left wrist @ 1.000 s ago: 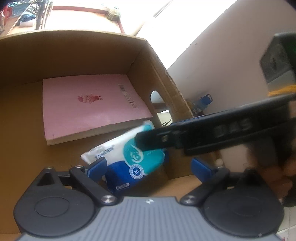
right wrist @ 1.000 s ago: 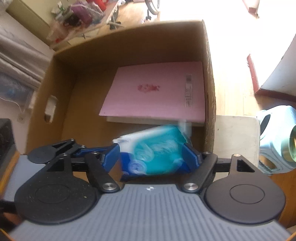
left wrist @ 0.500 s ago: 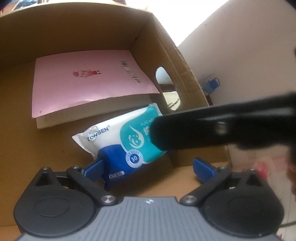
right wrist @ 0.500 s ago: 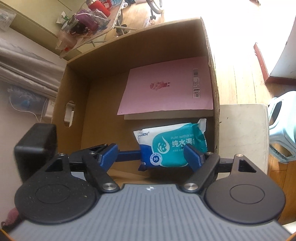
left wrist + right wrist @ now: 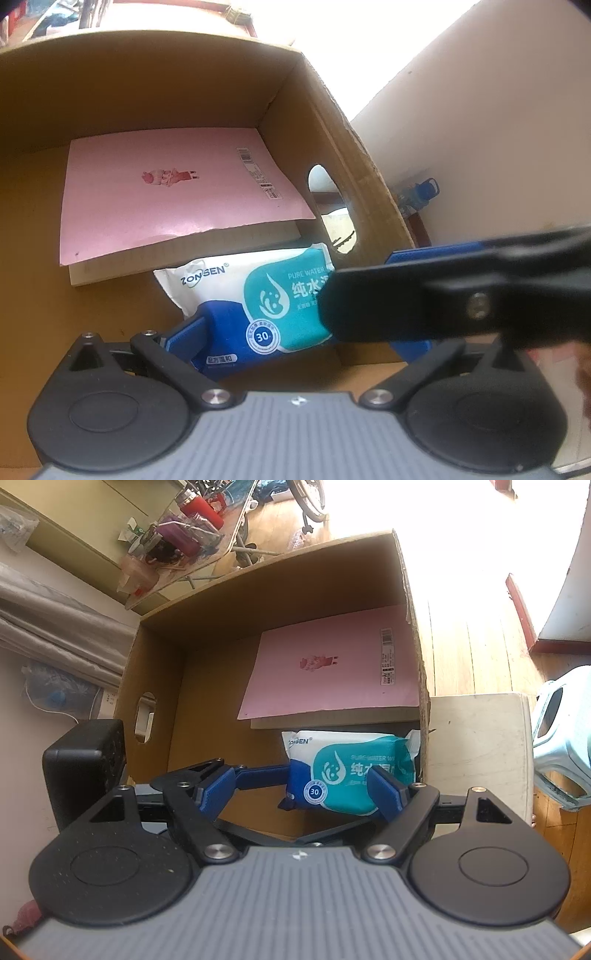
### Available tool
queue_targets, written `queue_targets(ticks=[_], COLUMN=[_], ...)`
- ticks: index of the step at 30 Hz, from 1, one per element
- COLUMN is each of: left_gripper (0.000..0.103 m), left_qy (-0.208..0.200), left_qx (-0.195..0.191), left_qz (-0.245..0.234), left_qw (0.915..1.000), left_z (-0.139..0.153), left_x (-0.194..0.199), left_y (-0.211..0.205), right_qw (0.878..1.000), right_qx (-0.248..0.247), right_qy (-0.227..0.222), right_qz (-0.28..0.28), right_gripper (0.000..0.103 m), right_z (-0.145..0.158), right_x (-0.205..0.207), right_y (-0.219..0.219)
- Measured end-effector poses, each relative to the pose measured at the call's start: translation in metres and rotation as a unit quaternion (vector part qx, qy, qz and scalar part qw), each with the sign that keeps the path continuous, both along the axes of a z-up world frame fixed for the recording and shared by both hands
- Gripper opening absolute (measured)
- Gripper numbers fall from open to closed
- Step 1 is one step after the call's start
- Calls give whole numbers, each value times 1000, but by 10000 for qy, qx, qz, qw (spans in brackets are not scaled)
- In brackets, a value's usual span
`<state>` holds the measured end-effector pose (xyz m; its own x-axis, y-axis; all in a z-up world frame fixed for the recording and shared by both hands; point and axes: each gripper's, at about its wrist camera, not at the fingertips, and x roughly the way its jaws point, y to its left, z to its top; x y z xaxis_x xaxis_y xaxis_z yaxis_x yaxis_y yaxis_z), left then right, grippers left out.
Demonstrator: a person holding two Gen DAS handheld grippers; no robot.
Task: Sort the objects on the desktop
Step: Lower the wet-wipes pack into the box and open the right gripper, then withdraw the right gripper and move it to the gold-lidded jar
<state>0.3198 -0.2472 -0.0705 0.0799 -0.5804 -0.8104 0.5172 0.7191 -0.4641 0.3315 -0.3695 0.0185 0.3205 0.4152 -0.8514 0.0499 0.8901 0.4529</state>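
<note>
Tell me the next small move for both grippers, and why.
Probably lift both clear of the box. The wipes pack already lies on its floor beside the pink notebook, and the left gripper, opening, and right gripper press nothing.

Cardboard box [image 5: 155,672] floor: pink book [image 5: 332,668], wipes pack [image 5: 343,771] (lying flat)

From my left wrist view, the right tool's arm [image 5: 461,295] blurs across the wipes pack [image 5: 251,295], hiding its right end. In the right wrist view one blue finger [image 5: 386,794] covers the pack's print, and clutter behind the cardboard box [image 5: 280,587] is too small to read.
</note>
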Motion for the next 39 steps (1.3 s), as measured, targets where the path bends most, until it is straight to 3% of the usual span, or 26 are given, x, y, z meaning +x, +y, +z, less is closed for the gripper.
queue_targets(ticks=[12,17,21,29,35,39], left_gripper=[103,103,103,103,103,103], left_qy=[133,-326,-739,-1758,-2117,-2152], left_qx=[-176,-231,-295,-270,-119,33], left_qz=[65,164,301,609,750,1235], left_qw=[9997,9991,9964,9822,9744,9687], left_z=[7,26,48,91,98,97], left_x=[-1,-15,-35,-96,-146,-179], left_y=[11,18,30,68,98,126], right_qw=[9999,9984,9927,9779,9723,9724], right_qx=[-24,151,399,745,594,234], right_qy=[-156,-507,-1054,-1781,-2108,-2227], right_qz=[-20,-211,-436,-807,-822,-653], right_gripper=[79,79,79,81,86,89], right_z=[7,22,44,73,76,74], right_x=[-8,-25,-52,-129,-188,-218], right_y=[1,-5,-15,-29,-25,-13])
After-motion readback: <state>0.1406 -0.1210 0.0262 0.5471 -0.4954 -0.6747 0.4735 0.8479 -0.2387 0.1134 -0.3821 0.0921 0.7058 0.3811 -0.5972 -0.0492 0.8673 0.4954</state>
